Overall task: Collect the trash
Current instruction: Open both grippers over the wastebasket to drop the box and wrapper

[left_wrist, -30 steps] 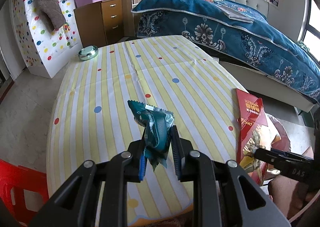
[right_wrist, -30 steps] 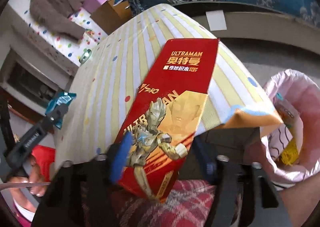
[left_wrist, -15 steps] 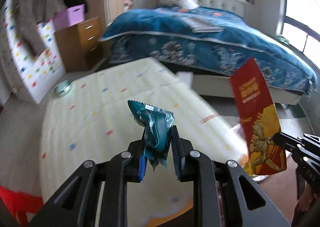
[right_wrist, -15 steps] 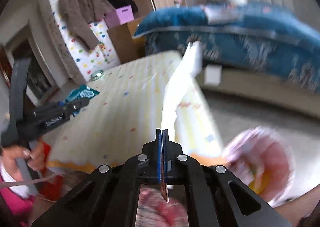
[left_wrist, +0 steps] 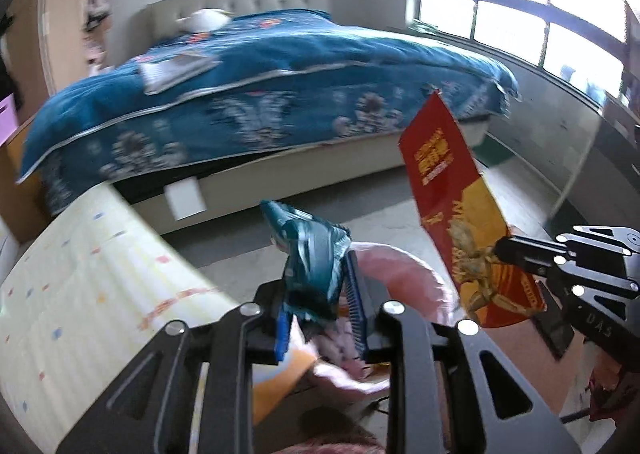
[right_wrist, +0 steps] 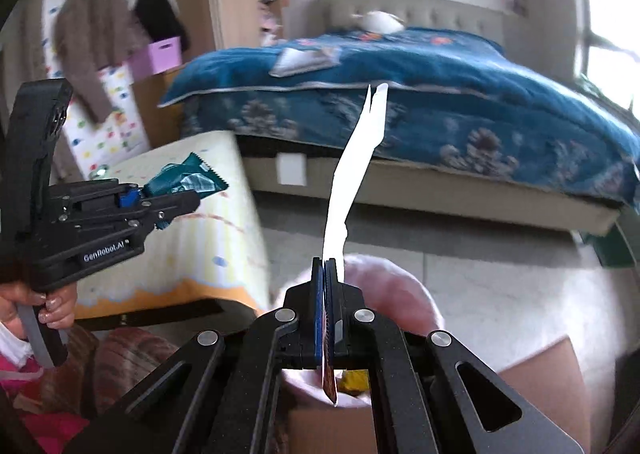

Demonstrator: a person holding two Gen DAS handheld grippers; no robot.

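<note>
Step in hand: carrying two pieces of trash to the bin. Both are off the table and in the air above the pink-lined bin point(left_wrist: 404, 266).

Left gripper point(left_wrist: 320, 310): jaws narrowly apart, and they have just been opening a little; the crumpled teal wrapper point(left_wrist: 316, 250) sits upright between the blue pads, its top poking above them. Whether the pads are still pressing on it is hard to say; it looks loosely held, close to release. From the right wrist view the same wrapper point(right_wrist: 188, 182) sticks out of the gripper's tip, with the striped tablecloth point(right_wrist: 200, 222) behind it.

Right gripper point(right_wrist: 329, 310): jaws fully closed on the flat red packet point(left_wrist: 460, 222), pinched near its lower corner. In its own camera the packet is edge-on, a thin bright strip point(right_wrist: 348, 190) rising from the pads.

The bin's pink rim point(right_wrist: 400, 286) lies directly below the right jaws; something yellow is visible inside.

Next move, as I judge it: lower each piece over the bin mouth and open the jaws. The tall packet could catch on the rim, so it should go in end first.

Readable writing: "GenRobot.AI" on the left gripper body point(right_wrist: 106, 246). The packet's gold lettering is too blurred to read.
</note>
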